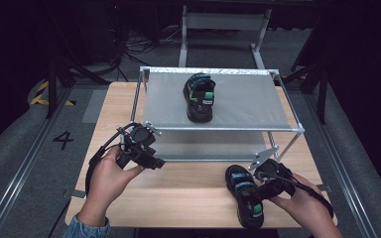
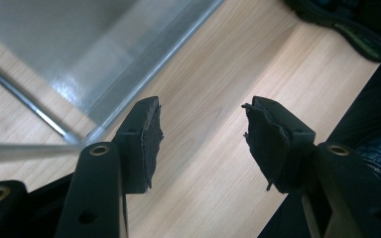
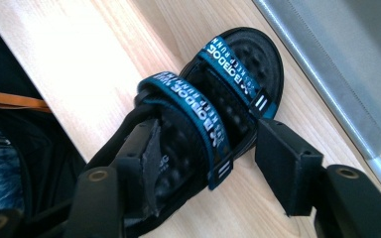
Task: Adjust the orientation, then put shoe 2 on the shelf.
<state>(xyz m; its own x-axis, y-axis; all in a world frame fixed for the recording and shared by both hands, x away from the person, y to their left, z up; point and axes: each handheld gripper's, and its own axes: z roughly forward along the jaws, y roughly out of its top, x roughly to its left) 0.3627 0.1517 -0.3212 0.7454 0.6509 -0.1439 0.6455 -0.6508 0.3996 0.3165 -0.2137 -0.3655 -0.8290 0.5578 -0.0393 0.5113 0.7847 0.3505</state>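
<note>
Nearest, at the desk's near right edge, lies the sandal, probably light, with a stiff sole and soft straps. The right gripper straddles it, jaws apart; gripping across the sole seems surest. The left gripper hovers, jaws apart, empty.

Ahead of my tongs the light wooden tabletop carries a metal rack with a grey shelf sheet, its thin silver legs standing on the wood. Beyond the rack, far from my tongs, a pale metal frame stands on the grey carpeted floor, with dark cables tangled beside it. Out past my left tongs the floor bears a black number 4 and yellow-and-black hazard tape. A metal rail runs along that side. The room behind is dark; light falls mainly on the tabletop.
</note>
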